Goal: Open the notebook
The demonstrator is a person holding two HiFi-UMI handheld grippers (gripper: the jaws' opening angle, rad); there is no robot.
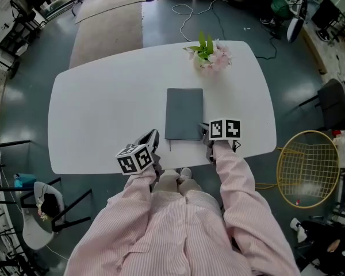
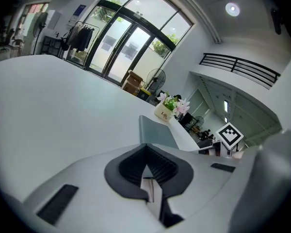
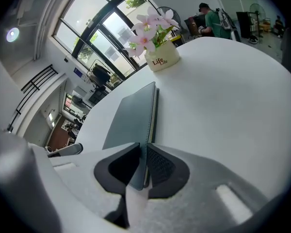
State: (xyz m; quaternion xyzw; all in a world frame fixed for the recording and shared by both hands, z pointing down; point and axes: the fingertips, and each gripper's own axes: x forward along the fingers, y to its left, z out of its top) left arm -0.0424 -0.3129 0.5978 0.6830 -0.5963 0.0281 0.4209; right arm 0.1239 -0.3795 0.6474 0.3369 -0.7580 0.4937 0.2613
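Observation:
A closed grey notebook (image 1: 184,112) lies flat in the middle of the white table (image 1: 103,108), its spine to the left. My right gripper (image 1: 207,132) is at the notebook's near right corner. In the right gripper view the cover (image 3: 133,115) runs edge-on between the pads, and the right gripper (image 3: 144,149) is shut on that corner. My left gripper (image 1: 154,138) hovers just left of the near left corner, apart from the notebook (image 2: 157,130). The left gripper (image 2: 146,149) has its tips together and holds nothing.
A small white pot of pink flowers (image 1: 207,56) stands just beyond the notebook's far right corner. A thin dark strip (image 1: 170,145) pokes out at the notebook's near edge. A yellow wire basket (image 1: 307,168) and a dark chair (image 1: 333,105) stand right of the table.

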